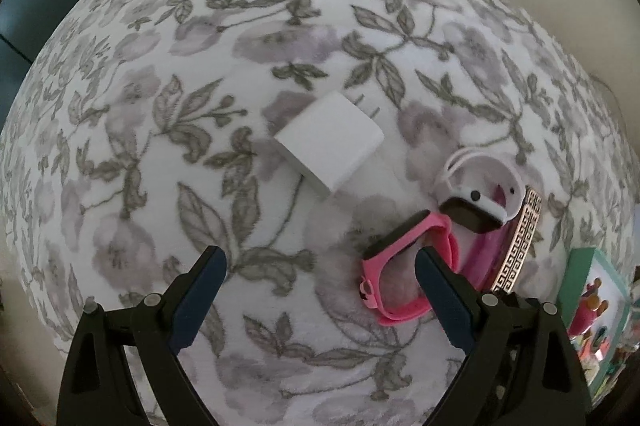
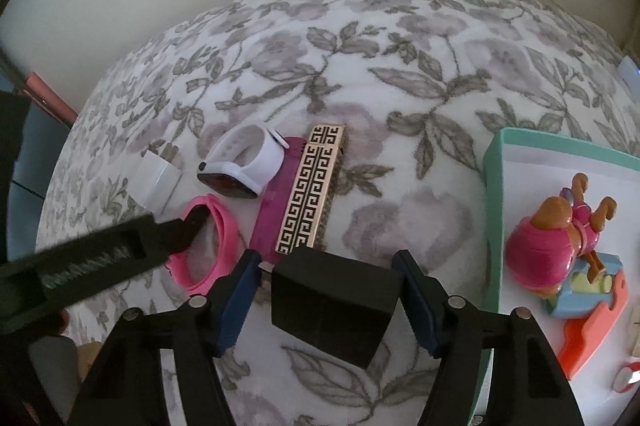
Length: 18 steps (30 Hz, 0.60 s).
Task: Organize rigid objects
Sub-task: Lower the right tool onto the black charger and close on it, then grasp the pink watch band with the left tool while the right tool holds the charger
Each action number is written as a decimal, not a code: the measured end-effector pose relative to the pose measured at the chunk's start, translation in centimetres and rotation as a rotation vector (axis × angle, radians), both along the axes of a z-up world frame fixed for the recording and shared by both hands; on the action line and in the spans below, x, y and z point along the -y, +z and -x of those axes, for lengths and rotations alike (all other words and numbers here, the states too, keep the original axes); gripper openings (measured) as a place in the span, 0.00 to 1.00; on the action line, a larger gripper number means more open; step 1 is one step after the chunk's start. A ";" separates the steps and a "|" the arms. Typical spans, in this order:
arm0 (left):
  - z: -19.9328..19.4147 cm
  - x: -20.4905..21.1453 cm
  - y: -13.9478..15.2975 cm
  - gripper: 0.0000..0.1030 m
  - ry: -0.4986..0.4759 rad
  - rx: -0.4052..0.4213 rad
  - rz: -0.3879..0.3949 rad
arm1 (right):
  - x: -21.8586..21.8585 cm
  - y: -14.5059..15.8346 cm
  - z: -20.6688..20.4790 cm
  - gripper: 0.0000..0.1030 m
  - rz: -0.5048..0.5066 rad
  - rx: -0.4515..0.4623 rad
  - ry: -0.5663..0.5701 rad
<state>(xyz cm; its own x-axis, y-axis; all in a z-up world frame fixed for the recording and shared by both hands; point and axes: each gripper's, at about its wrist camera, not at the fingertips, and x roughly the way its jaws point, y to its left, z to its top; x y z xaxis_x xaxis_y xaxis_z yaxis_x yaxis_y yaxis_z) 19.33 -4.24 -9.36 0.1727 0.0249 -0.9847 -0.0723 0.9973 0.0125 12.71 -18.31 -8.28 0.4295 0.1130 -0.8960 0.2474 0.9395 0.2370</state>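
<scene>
our right tongs (image 2: 324, 290) straddle a black box (image 2: 336, 310) at lower centre, pads just short of its sides, not yet pressing. our left tongs (image 1: 320, 278) hang wide, one finger inside the pink watch (image 1: 404, 266) band. we judge the box is being picked for the teal tray (image 2: 494, 186) at right; next, squeeze squarely. it looks matte, hard-edged.
</scene>
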 end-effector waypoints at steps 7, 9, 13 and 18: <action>0.3 2.8 -2.1 0.93 -0.032 -0.023 -0.066 | 0.1 -0.1 0.2 0.68 0.019 -0.011 -0.001; 0.3 3.0 -2.8 0.93 -0.014 -0.031 -0.050 | 0.2 0.0 0.3 0.68 0.028 -0.012 0.006; 0.5 3.6 -2.8 0.84 -0.015 -0.025 -0.026 | 0.3 0.0 0.3 0.68 0.016 -0.016 0.007; 0.5 4.2 -1.7 0.68 -0.027 -0.003 -0.013 | 0.3 0.0 0.1 0.68 0.011 -0.018 0.007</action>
<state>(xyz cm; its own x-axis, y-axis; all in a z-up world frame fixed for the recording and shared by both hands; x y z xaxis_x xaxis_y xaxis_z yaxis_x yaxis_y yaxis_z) 18.80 -8.46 -11.02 0.1703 0.0326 -0.9849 -0.0454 0.9987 0.0252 12.56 -18.58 -8.30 0.4127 0.1058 -0.9047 0.2450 0.9438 0.2221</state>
